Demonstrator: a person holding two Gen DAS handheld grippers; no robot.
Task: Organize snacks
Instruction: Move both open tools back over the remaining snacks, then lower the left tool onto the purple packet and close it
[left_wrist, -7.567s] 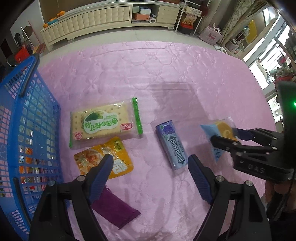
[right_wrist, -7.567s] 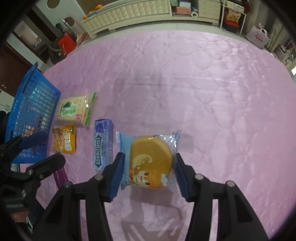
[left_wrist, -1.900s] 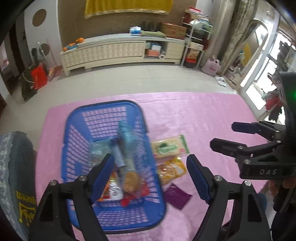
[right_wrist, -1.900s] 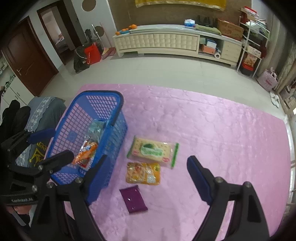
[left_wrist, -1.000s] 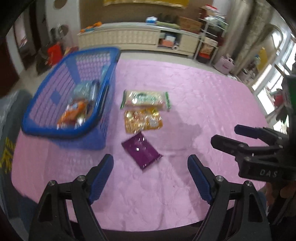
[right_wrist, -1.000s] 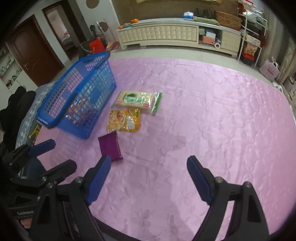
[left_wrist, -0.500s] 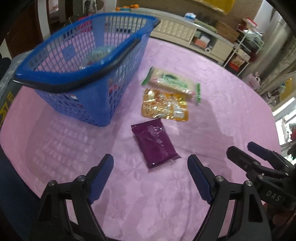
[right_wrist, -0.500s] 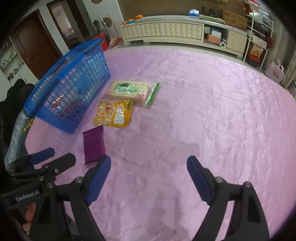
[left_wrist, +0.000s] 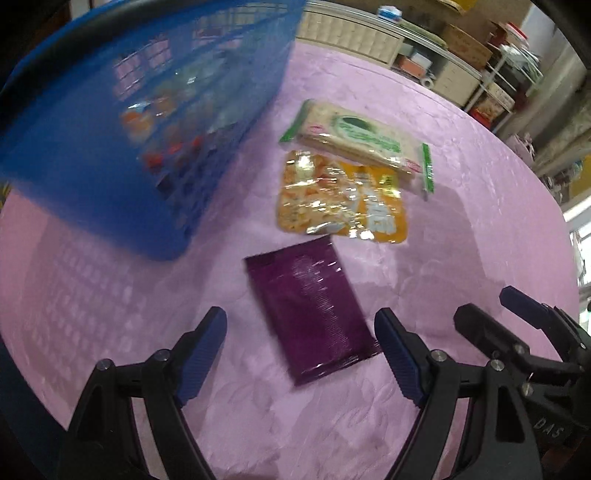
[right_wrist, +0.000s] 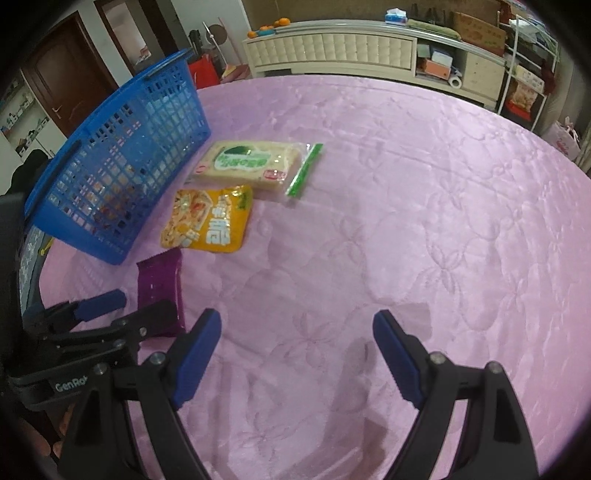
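A purple packet (left_wrist: 314, 310) lies flat on the pink quilted cloth. My left gripper (left_wrist: 301, 354) hangs open just above it, its blue pads either side of the packet's near end and clear of it. Beyond lie an orange snack bag (left_wrist: 343, 199) and a green-and-cream cracker pack (left_wrist: 354, 136). The blue basket (left_wrist: 110, 122) at the left holds several snacks. In the right wrist view my right gripper (right_wrist: 297, 354) stands open over bare cloth, to the right of the purple packet (right_wrist: 160, 288), with nothing between its pads. The left gripper (right_wrist: 122, 312) shows there over the packet.
The blue basket (right_wrist: 114, 170) stands close to the left of the loose packs. The pink cloth (right_wrist: 424, 206) stretches wide to the right. A cream cabinet (right_wrist: 332, 46) and shelves stand beyond the table. The table's near left edge (left_wrist: 22, 365) drops off behind my left gripper.
Both grippers have come down toward the cloth. The purple packet now looms larger between the left pads, and the basket fills more of the left wrist view. Both grippers stay open.
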